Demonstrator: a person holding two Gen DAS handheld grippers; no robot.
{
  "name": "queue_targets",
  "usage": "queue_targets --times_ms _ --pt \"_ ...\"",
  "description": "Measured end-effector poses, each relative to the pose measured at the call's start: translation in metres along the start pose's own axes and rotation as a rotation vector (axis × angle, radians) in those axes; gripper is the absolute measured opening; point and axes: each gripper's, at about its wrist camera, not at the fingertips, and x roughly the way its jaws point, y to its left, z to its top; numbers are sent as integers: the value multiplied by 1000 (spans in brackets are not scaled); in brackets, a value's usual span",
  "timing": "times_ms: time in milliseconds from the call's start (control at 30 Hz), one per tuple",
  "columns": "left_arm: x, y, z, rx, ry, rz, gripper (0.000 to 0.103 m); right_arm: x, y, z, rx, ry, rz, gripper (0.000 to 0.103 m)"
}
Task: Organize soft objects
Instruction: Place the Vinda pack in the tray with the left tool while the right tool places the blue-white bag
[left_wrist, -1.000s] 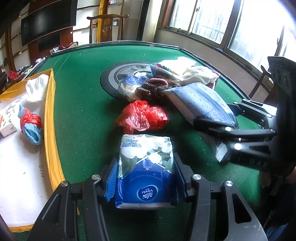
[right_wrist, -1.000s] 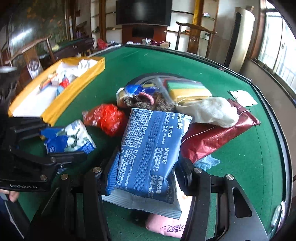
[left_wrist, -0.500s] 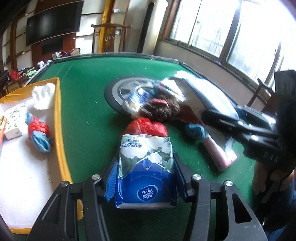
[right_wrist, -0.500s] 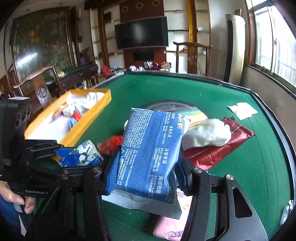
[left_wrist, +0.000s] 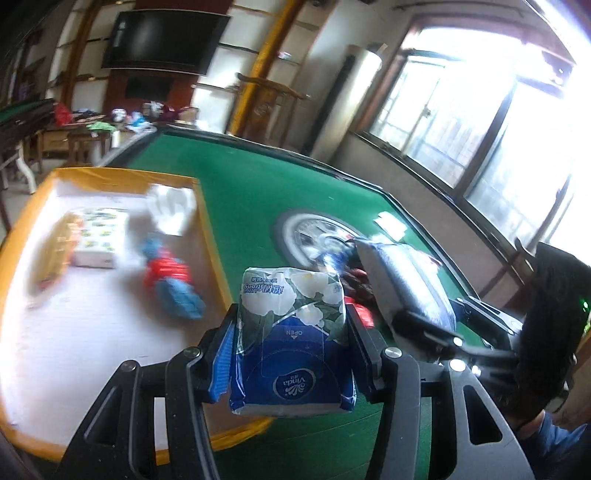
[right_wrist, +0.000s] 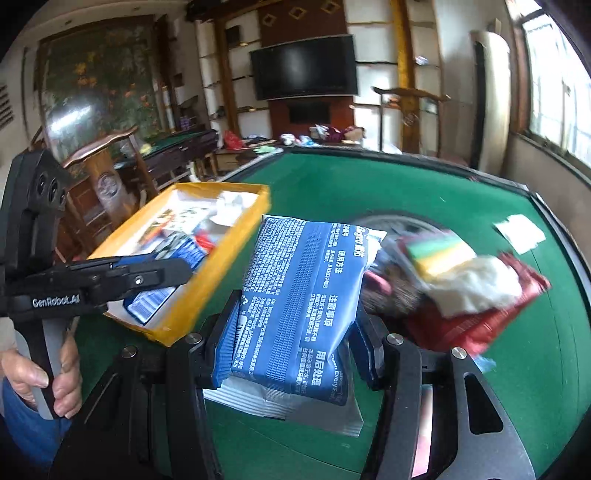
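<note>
the right gripper (right_wrist: 295, 339) clamps a blue wet-wipe pack (right_wrist: 299, 310) printed with white chinese text, held above the green felt table (right_wrist: 369, 184). a second, paler pack (right_wrist: 288, 406) shows just beneath it. at left, a hand (right_wrist: 48, 376) grips the handle of the left gripper (right_wrist: 177, 275), whose tips reach over the yellow-rimmed tray (right_wrist: 221, 266) with a blue tissue pack (right_wrist: 151, 302) between them. right of the wipes, blurred, lie a stack of coloured sponges (right_wrist: 439, 251), a white cloth (right_wrist: 476, 288) and a red bag (right_wrist: 480, 325).
</note>
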Motion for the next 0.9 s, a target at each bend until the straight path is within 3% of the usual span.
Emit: queue_targets --times_ms 233,467,733,900 --pt "-32 54 -8 -86 -20 131 53 28 72 18 -127 24 61 53" --pt "-34 103 -17 -199 17 244 53 72 132 22 -213 85 132 53" --pt "-25 110 -15 -193 29 292 54 122 153 29 -191 181 186 53" --pt "-24 112 -16 -192 54 270 56 148 154 27 -184 259 205 57"
